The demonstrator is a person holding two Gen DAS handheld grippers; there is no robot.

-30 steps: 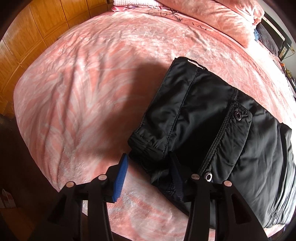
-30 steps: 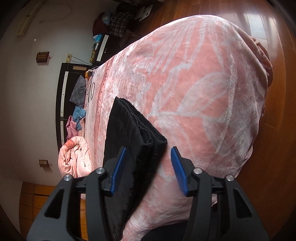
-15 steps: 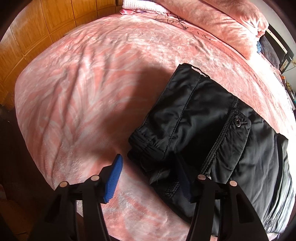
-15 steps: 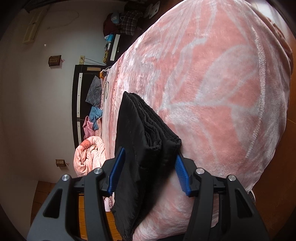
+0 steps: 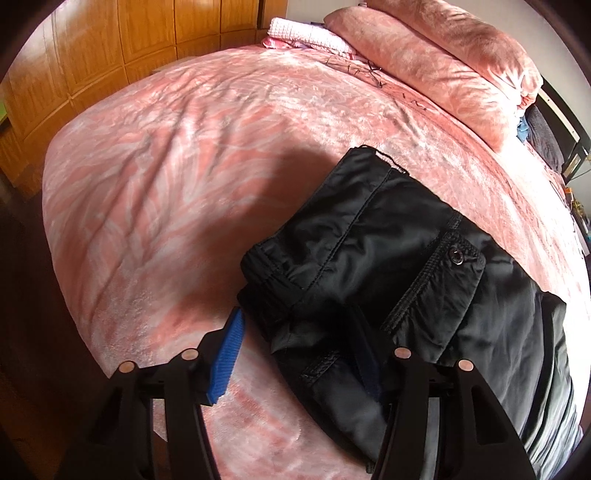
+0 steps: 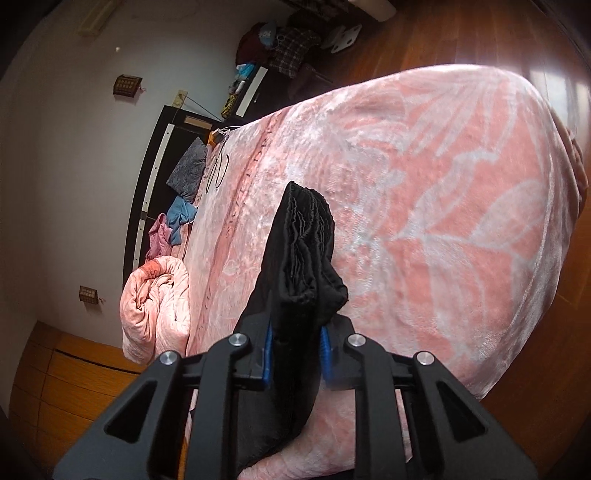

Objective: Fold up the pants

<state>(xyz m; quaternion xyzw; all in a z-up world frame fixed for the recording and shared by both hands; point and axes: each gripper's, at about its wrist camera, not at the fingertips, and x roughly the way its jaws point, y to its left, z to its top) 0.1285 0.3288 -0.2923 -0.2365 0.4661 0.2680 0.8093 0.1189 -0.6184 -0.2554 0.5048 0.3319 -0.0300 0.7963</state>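
The black pants (image 5: 388,258) lie folded in a thick stack on the pink bed (image 5: 184,147). My left gripper (image 5: 299,354) is open, its jaws on either side of the stack's near corner, the right finger lying on the fabric. In the right wrist view the pants (image 6: 299,258) show edge-on as stacked layers. My right gripper (image 6: 295,350) is shut on the end of that stack, blue pads pressing both sides.
A rolled pink duvet (image 5: 443,62) and a white folded cloth (image 5: 306,35) lie at the head of the bed. Wooden wardrobe doors (image 5: 92,55) stand to the left. Loose clothes (image 6: 184,192) lie by the dark headboard (image 6: 147,177). The wooden floor (image 6: 443,37) surrounds the bed.
My right gripper has closed onto the end of the folded pants. My left gripper has stayed open and shifted slightly around the near corner.
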